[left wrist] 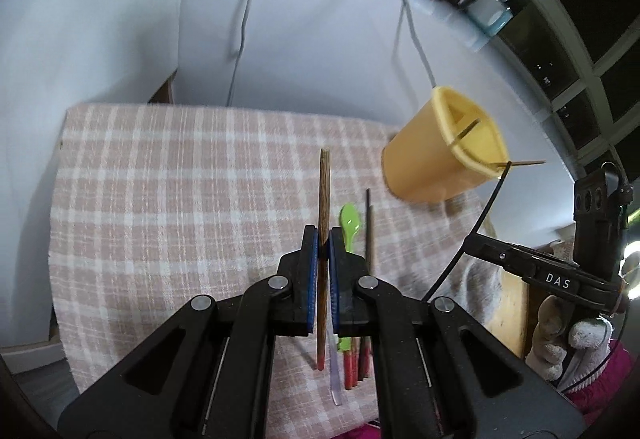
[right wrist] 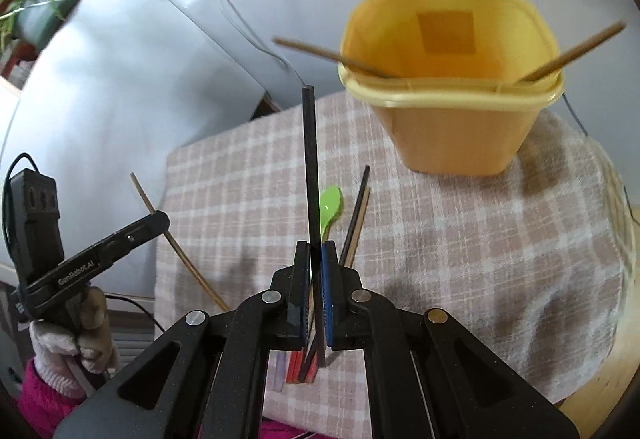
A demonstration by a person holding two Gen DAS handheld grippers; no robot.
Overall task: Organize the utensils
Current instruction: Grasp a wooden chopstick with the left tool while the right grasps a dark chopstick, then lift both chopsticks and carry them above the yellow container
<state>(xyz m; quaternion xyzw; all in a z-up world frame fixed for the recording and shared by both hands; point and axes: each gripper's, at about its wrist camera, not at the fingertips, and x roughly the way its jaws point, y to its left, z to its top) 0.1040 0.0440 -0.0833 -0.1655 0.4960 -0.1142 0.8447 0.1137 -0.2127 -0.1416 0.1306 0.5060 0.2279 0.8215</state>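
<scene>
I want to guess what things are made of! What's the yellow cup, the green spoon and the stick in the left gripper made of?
The yellow cup looks like smooth matte plastic: even colour, thin moulded rim. The green spoon seems glossy plastic, since it shines brightly. The brown chopstick in the left gripper looks like wood, with visible grain, though a printed pattern is possible.

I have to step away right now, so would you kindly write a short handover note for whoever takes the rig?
Left gripper: shut on a brown wooden chopstick, lifted above the checked cloth.
Right gripper: shut on a black chopstick, also lifted.
Yellow holder stands at the cloth's far right; two chopsticks already lean inside it.
Left on the cloth: a green spoon, several more chopsticks and a clear utensil.
Likely next: drop both held chopsticks into the holder, then collect the rest.
</scene>
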